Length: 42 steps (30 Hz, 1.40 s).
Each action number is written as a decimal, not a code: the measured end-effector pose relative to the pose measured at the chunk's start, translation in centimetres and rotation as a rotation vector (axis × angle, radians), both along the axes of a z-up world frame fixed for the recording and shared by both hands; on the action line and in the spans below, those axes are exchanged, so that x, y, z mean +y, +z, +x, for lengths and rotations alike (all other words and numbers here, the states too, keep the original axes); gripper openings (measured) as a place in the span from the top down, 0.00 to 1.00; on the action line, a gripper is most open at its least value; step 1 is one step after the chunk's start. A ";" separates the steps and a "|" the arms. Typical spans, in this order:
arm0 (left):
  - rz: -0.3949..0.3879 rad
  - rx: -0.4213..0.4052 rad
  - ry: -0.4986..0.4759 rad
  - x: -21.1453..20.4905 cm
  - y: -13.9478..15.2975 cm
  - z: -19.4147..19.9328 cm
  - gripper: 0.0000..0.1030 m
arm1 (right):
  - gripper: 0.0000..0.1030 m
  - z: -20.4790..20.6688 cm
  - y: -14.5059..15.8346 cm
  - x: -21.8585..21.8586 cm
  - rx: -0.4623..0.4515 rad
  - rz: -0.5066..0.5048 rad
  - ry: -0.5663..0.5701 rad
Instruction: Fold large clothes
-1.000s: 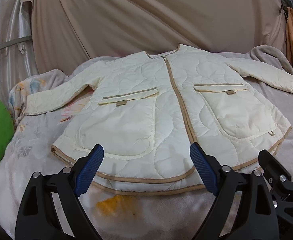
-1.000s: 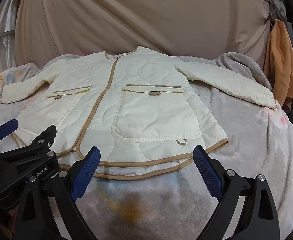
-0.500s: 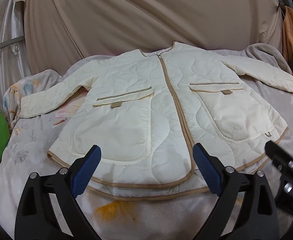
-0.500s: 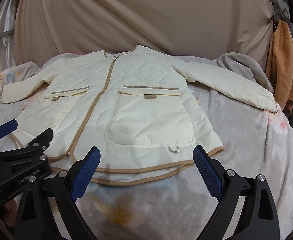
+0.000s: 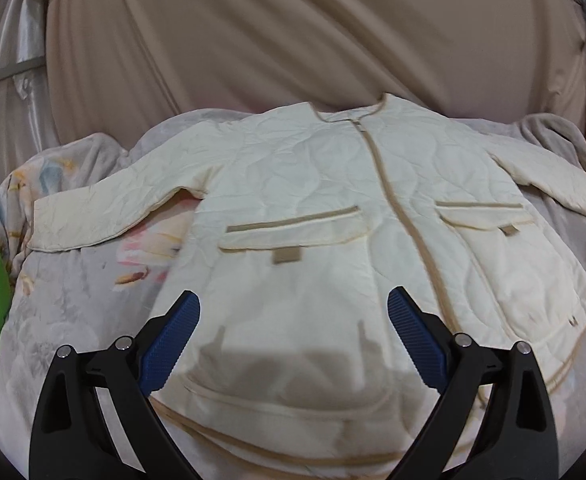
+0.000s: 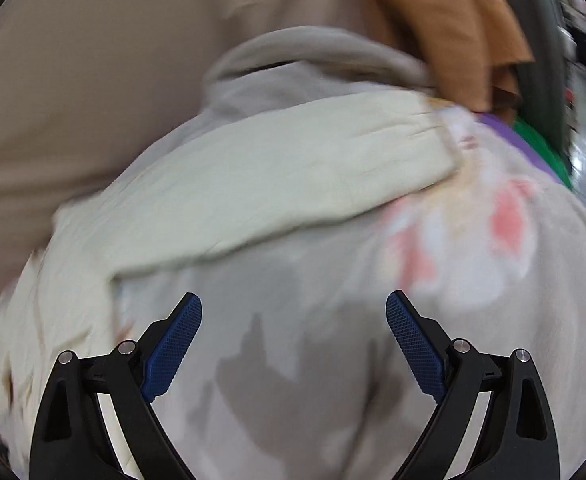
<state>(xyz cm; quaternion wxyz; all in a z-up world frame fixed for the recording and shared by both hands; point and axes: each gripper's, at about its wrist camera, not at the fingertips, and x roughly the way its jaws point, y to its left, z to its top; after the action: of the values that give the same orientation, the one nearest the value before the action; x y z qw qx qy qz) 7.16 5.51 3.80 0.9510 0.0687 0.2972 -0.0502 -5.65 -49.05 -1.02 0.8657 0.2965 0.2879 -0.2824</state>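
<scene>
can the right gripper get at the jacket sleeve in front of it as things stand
Probably yes. The right gripper is open and empty over the bare blanket, and the cream sleeve lies flat just ahead with nothing on or before it. The picture is blurred, so the gap is hard to judge.

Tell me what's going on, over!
Left gripper open over the front of the quilted jacket. Right gripper open, empty, above the blanket near the jacket sleeve. Jacket flat, unfolded. Nothing blocking.
</scene>
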 end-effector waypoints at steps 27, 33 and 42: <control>-0.213 0.001 0.100 6.6 3.3 9.4 0.10 | 0.90 27.4 15.7 31.2 -0.342 -0.227 0.878; -0.293 0.070 0.020 6.0 3.2 14.0 0.10 | 0.61 33.4 6.1 43.2 -0.087 -0.193 1.079; -0.468 0.307 -0.009 5.2 -0.8 23.2 0.10 | 0.35 25.0 7.3 30.4 -0.218 -0.209 0.888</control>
<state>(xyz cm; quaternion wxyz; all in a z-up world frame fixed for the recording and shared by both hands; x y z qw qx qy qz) 30.36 10.73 3.02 0.8846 -0.1598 0.4178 -0.1317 19.32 -18.66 6.29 0.9533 0.0837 0.2641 0.1206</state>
